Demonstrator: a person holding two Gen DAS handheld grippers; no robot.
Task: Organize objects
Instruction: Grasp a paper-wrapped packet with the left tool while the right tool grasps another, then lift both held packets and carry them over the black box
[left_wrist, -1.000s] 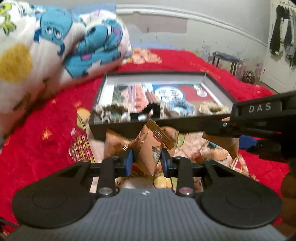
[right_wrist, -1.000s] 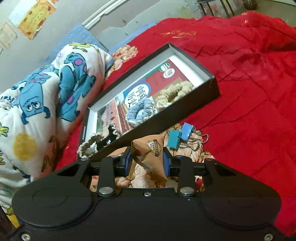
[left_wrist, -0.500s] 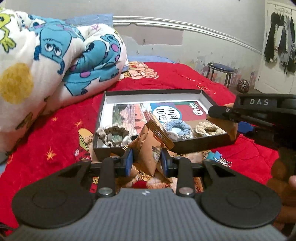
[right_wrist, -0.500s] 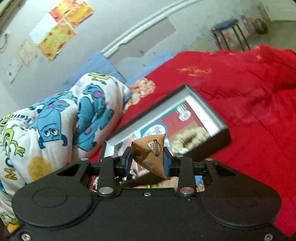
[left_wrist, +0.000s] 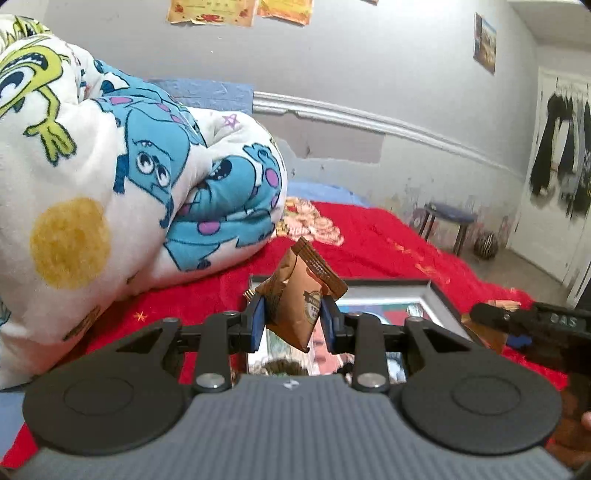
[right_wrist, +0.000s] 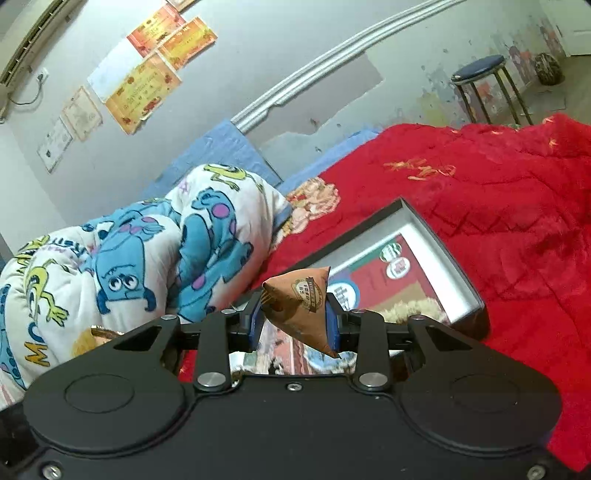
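Observation:
My left gripper (left_wrist: 292, 324) is shut on a brown triangular snack packet (left_wrist: 300, 295), held in the air above the near end of the black open box (left_wrist: 439, 295) on the red bedspread. My right gripper (right_wrist: 295, 320) is shut on a second brown triangular packet (right_wrist: 301, 306), also lifted over the black box (right_wrist: 436, 243). In the left wrist view the right gripper's black body (left_wrist: 535, 325) shows at the right edge. A cream scrunchie (right_wrist: 413, 308) lies inside the box; the grippers hide most of the box floor.
A rolled cartoon-print quilt (left_wrist: 110, 192) lies on the left of the red bedspread (right_wrist: 498, 206). A blue stool (right_wrist: 484, 74) and a striped ball (left_wrist: 487, 244) stand on the floor beyond the bed. Clothes (left_wrist: 565, 162) hang on the door at right.
Both grippers rose with their packets, from beside the box's near wall to above it. The views tilted up, so the blue binder clips and the other scrunchies dropped out of sight.

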